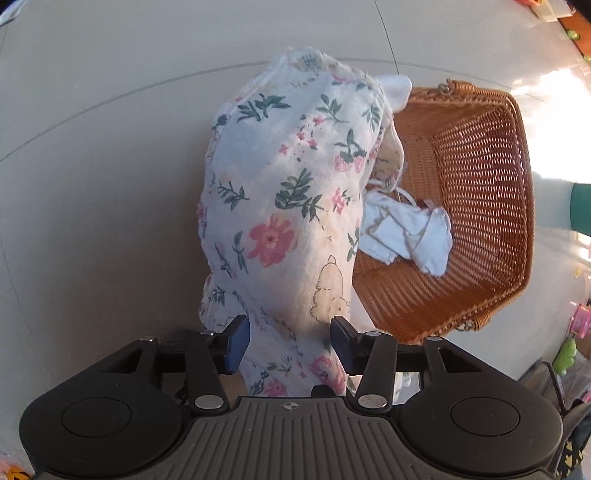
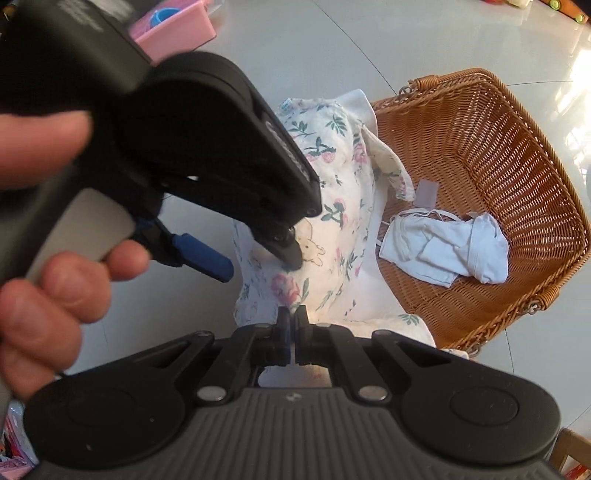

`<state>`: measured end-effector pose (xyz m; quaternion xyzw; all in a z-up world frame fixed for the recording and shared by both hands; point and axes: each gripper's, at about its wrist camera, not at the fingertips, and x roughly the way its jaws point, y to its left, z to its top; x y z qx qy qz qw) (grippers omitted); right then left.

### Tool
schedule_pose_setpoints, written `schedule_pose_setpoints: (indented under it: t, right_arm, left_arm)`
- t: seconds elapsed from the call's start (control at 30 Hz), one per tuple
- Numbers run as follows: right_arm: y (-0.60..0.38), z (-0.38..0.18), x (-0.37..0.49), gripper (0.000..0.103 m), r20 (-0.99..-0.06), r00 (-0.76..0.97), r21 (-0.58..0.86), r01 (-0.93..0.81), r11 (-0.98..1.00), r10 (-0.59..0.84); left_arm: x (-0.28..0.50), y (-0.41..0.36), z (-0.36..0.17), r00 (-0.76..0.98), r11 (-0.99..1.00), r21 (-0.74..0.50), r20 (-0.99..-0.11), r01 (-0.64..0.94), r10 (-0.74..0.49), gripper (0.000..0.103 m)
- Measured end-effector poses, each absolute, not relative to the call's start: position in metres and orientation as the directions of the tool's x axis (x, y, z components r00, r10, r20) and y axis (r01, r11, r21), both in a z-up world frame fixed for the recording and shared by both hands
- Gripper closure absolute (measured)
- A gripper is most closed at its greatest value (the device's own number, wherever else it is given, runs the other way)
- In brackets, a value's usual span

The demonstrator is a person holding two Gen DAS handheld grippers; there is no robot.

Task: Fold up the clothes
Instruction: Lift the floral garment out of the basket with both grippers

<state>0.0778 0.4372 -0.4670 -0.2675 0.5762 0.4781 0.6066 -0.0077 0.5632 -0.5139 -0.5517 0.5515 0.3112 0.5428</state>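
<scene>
Right tool [image 2: 292,332]: jaws are pressing together on a pinch of the white floral-print cotton garment [image 2: 332,236], which is hanging below it, from the six o'clock edge of the right wrist view up toward twelve o'clock.

Left tool [image 1: 290,341]: jaws are standing roughly half open, blue pads on either side of the same cloth. The fabric is passing between the pads; the pad at three o'clock is lying against the cloth, the other is showing a small gap, so no firm grip is evident. In the right wrist view this tool is crossing the frame from ten o'clock, a person's hand [image 2: 55,236] wrapping its handle at nine o'clock.

The garment is draping downward in a bunched column, a printed label at its far end at twelve o'clock in the left wrist view.

Beyond it, at three o'clock, an orange-brown woven wicker basket [image 1: 509,192] is sitting on the pale glossy tabletop [image 1: 110,147]. Inside the basket a crumpled white cloth item [image 1: 410,236] is lying on the woven bottom, just beside the hanging garment.

At eleven o'clock in the right wrist view, a pink plastic tray [image 2: 173,26] is partly showing behind the left tool.
</scene>
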Motion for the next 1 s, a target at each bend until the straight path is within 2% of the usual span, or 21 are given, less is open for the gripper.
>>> schedule_pose_setpoints:
  t: [0.1, 0.17, 0.2, 0.23, 0.27, 0.33, 0.57, 1.0]
  right_arm:
    - [0.432, -0.458, 0.076, 0.101, -0.951, -0.119, 0.217, -0.914, 0.343, 0.284]
    - [0.428, -0.452, 0.077, 0.101, -0.949, -0.121, 0.218, -0.919, 0.328, 0.292]
    - [0.426, -0.449, 0.078, 0.101, -0.949, -0.12, 0.218, -0.919, 0.328, 0.293]
    - [0.424, -0.447, 0.079, 0.101, -0.949, -0.119, 0.217, -0.918, 0.331, 0.292]
    - [0.423, -0.445, 0.08, 0.101, -0.95, -0.118, 0.216, -0.917, 0.336, 0.29]
    - [0.421, -0.442, 0.082, 0.101, -0.953, -0.115, 0.213, -0.913, 0.348, 0.28]
    - [0.418, -0.426, 0.089, 0.101, -0.966, -0.107, 0.204, -0.873, 0.443, 0.234]
    - [0.379, -0.341, 0.106, 0.101, -0.965, -0.09, 0.217, -0.798, 0.562, 0.245]
  left_arm:
    - [-0.007, 0.561, -0.516, 0.203, 0.18, -0.263, -0.934, -0.948, -0.295, 0.052]
    - [-0.004, 0.558, -0.515, 0.212, 0.187, -0.275, -0.93, -0.943, -0.299, 0.057]
    - [-0.002, 0.556, -0.513, 0.217, 0.201, -0.281, -0.931, -0.938, -0.293, 0.063]
    - [0.001, 0.553, -0.511, 0.219, 0.224, -0.286, -0.934, -0.932, -0.283, 0.078]
    - [0.004, 0.55, -0.508, 0.212, 0.248, -0.283, -0.937, -0.926, -0.277, 0.085]
    - [0.01, 0.545, -0.504, 0.197, 0.297, -0.275, -0.944, -0.915, -0.265, 0.092]
    - [0.029, 0.53, -0.473, 0.129, 0.428, -0.212, -0.968, -0.878, -0.216, 0.094]
    - [0.039, 0.502, -0.377, 0.155, 0.447, -0.229, -0.968, -0.865, -0.195, 0.095]
